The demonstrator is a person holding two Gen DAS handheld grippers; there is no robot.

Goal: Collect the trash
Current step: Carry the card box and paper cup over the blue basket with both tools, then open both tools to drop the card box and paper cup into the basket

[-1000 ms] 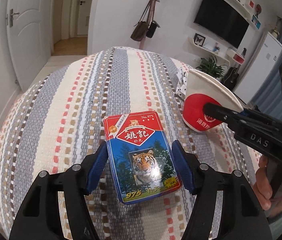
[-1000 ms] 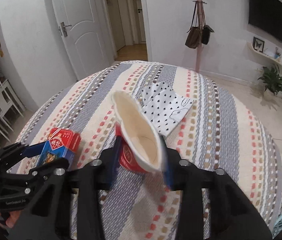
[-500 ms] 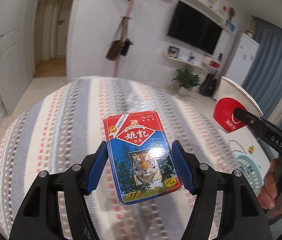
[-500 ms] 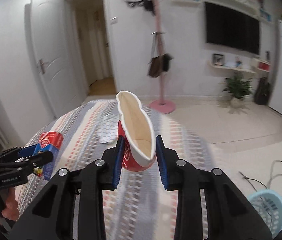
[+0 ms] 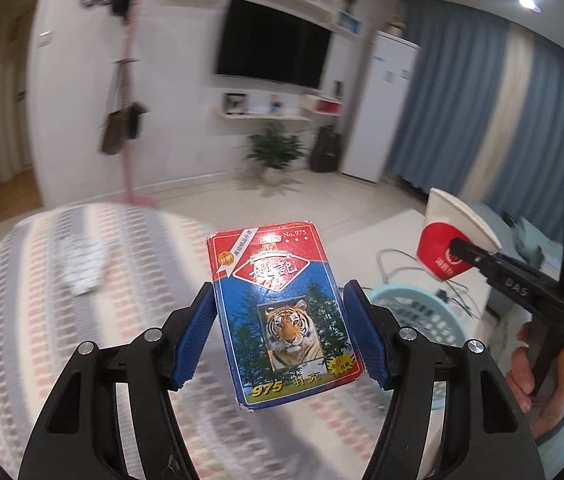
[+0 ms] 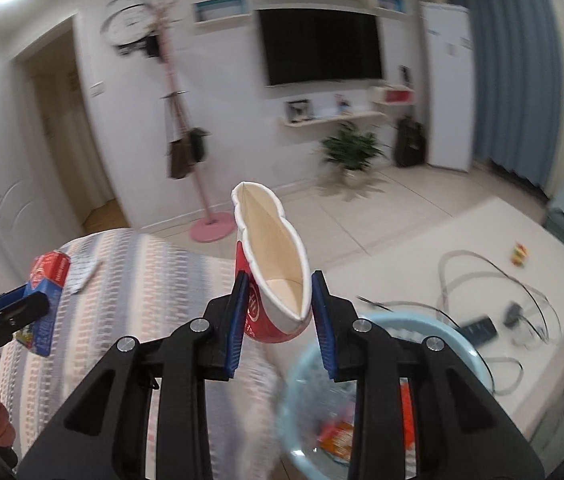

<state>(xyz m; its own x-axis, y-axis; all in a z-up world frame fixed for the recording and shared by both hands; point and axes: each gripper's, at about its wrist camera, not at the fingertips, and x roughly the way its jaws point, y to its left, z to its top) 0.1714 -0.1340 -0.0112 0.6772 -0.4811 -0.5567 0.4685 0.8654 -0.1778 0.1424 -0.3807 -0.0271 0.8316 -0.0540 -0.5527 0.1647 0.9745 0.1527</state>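
Note:
My left gripper is shut on a blue and red playing-card box with a tiger picture, held in the air above the striped bed. The box also shows in the right wrist view. My right gripper is shut on a squashed red and white paper cup, held over the near edge of a light blue basket. The cup and the basket also show at the right of the left wrist view.
The basket holds some red wrappers. A spotted cloth lies on the bed. A white low table carries cables and a phone. A pink coat stand and a plant stand by the far wall.
Both grippers have swung right, away from the bed and towards the basket, each still holding its item. The basket has come in under the right gripper.

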